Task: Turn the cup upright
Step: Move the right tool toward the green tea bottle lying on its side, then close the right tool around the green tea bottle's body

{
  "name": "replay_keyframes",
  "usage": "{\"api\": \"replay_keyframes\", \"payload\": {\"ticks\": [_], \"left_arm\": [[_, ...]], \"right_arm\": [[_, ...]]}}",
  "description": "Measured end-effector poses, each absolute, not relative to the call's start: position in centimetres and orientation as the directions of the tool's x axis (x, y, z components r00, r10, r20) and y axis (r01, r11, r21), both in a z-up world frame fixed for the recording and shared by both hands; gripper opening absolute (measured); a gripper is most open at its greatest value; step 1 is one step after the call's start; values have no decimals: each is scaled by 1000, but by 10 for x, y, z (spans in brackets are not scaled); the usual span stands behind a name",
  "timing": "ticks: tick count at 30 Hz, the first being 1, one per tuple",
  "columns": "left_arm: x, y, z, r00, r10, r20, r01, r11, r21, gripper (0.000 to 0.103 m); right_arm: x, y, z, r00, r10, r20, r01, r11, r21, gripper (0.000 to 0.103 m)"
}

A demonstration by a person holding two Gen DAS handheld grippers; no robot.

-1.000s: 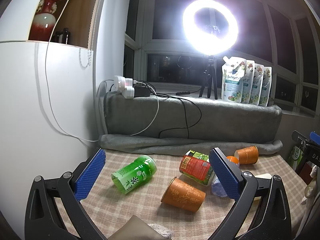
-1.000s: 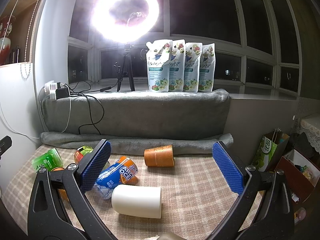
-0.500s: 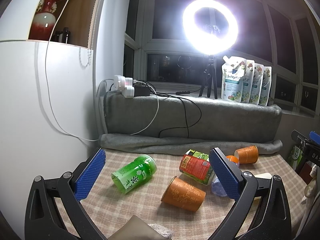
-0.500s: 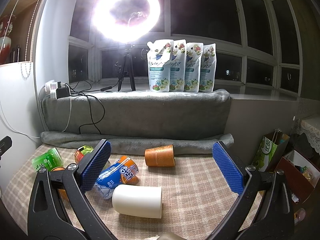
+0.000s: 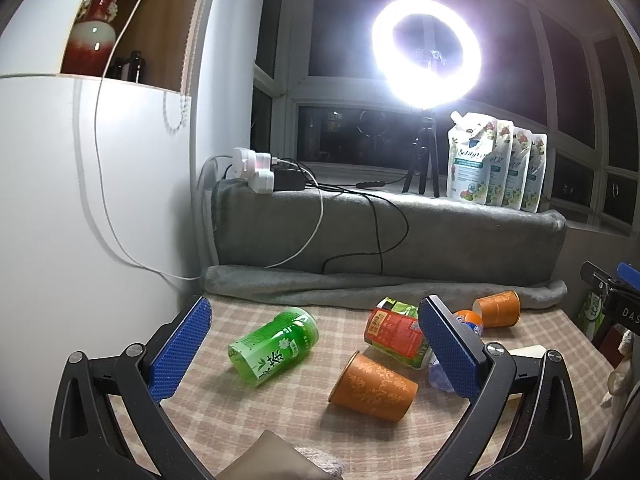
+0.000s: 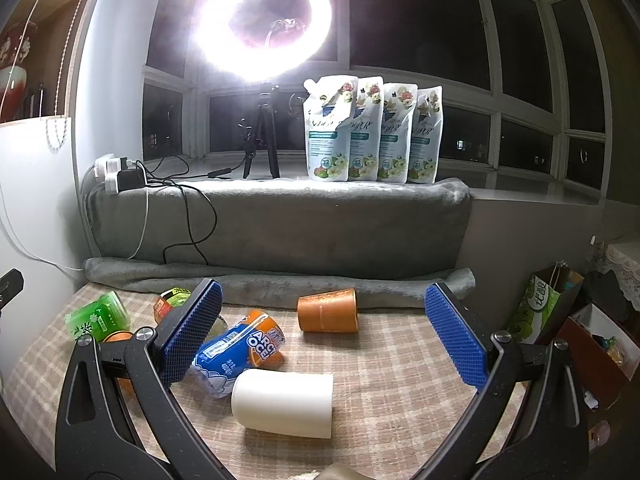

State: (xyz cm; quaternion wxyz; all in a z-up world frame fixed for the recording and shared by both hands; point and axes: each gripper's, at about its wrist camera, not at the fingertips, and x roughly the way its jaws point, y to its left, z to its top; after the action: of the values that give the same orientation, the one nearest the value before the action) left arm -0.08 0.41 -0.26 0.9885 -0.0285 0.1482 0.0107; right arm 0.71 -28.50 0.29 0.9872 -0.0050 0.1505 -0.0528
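Several cups lie on their sides on the checked tablecloth. An orange patterned cup (image 5: 372, 382) lies between my left gripper's fingers in the left wrist view. A second orange cup (image 5: 497, 309) (image 6: 328, 316) lies near the grey blanket. A white cup (image 6: 283, 403) lies in front of my right gripper. My left gripper (image 5: 314, 354) is open and empty above the table. My right gripper (image 6: 324, 340) is open and empty, with the white cup low between its fingers.
A green tea can (image 5: 274, 346), a red can (image 5: 394, 334) and a blue-orange packet (image 6: 238, 350) lie among the cups. A grey blanket (image 6: 280, 220) covers the sill behind. A white cabinet (image 5: 80, 200) stands left. Boxes and bags (image 6: 560, 320) sit right of the table.
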Motion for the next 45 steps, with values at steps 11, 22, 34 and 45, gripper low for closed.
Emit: {"api": "replay_keyframes", "payload": {"ticks": [11,22,34,45], "left_arm": [[-4,33,-14,941,75,-330,-89,996,-27,102],[-16,79,-38,897,171,-408,-190,982,-5,102],[-24,101,-65,851,185,-492,-224,974,-20,102],[-18,110,-81,818,163,-552,-238,969,-67,102]], "right_arm": [[38,-259,3,927,47,-373,-52,999,-4,103],[90,-191,-3,827,259,-498,-317,948,-34,103],[121,-80,-21,667,419,-616,-705,621,-342,103],[134,-4,-67,479,414,-774,-878,216,-428,97]]}}
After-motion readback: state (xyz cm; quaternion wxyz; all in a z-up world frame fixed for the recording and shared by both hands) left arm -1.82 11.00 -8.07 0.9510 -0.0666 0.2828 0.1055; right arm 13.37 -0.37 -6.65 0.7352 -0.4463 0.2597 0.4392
